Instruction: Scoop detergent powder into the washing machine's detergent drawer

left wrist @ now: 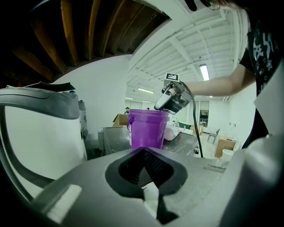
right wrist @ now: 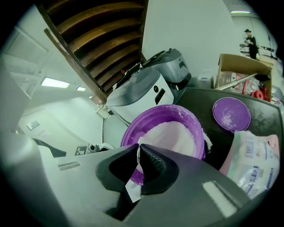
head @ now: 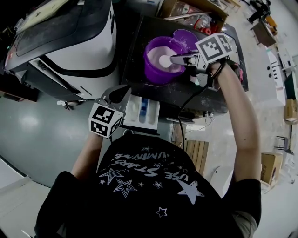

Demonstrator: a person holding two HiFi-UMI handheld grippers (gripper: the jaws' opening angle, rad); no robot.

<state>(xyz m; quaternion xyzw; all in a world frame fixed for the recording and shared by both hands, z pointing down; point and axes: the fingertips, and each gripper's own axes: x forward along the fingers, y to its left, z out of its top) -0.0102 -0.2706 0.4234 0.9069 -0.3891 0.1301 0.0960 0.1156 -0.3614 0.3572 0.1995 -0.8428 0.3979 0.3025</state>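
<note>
A purple bucket of white detergent powder stands on a black table. My right gripper hangs over the bucket, shut on the handle of a white scoop whose bowl lies in the powder. The same gripper shows above the bucket in the left gripper view. Lower down, the washing machine's white detergent drawer is pulled out. My left gripper is shut beside the drawer's left end; whether it touches the drawer is unclear.
The white washing machine stands left of the table. The bucket's purple lid and a detergent bag lie on the table to the right. A cardboard box sits behind.
</note>
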